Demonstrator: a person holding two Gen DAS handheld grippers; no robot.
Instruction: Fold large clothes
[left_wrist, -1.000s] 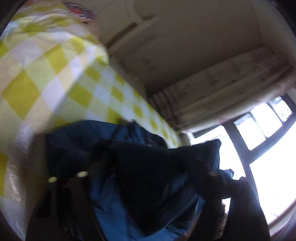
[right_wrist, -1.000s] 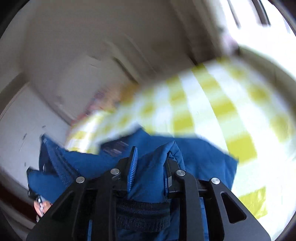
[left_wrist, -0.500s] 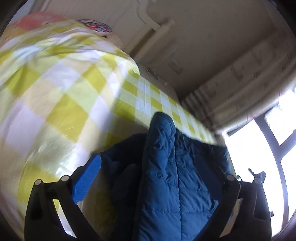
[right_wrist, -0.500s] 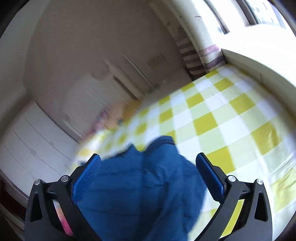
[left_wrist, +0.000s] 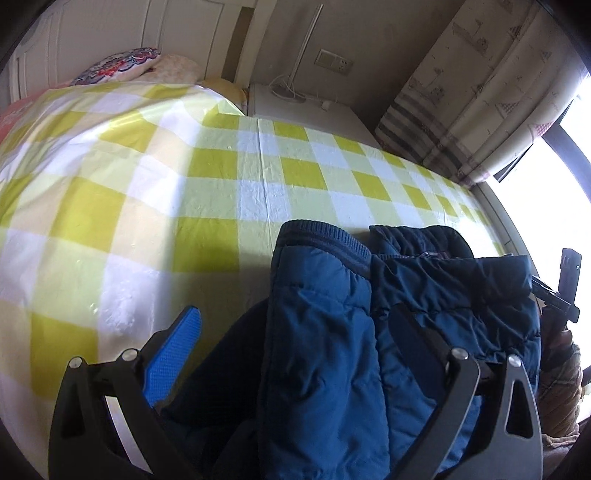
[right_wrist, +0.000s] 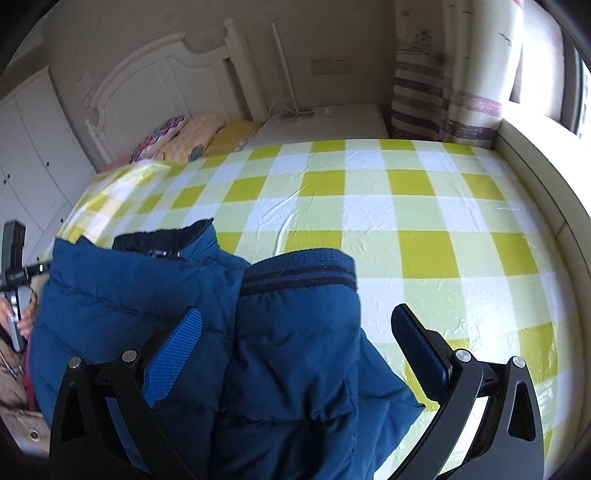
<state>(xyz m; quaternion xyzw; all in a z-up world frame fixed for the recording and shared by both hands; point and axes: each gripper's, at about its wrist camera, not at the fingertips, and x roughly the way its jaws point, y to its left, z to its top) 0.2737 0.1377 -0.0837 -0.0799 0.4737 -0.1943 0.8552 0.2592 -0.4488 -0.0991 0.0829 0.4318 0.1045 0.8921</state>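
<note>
A blue padded jacket (left_wrist: 388, 332) lies on the yellow and white checked bed cover (left_wrist: 184, 192), its sleeves folded over the body with the ribbed cuffs pointing away from me. My left gripper (left_wrist: 295, 325) is open, its jaws wide apart over the left sleeve, holding nothing. My right gripper (right_wrist: 295, 328) is open over the right sleeve (right_wrist: 295, 332) of the jacket (right_wrist: 129, 295), holding nothing. The other gripper shows at the edge of each view: (left_wrist: 565, 288) in the left wrist view, (right_wrist: 14, 273) in the right wrist view.
Pillows (right_wrist: 177, 136) and a white headboard (right_wrist: 159, 66) are at the far end of the bed (right_wrist: 406, 206). A white bedside cabinet (right_wrist: 332, 122) with a lamp stands beside them. Curtains (left_wrist: 472, 92) and a bright window (left_wrist: 561, 155) run along one side.
Both grippers have opened and let go of the jacket. The jacket has dropped from being held up to lying on the bed, and both views have levelled out.
</note>
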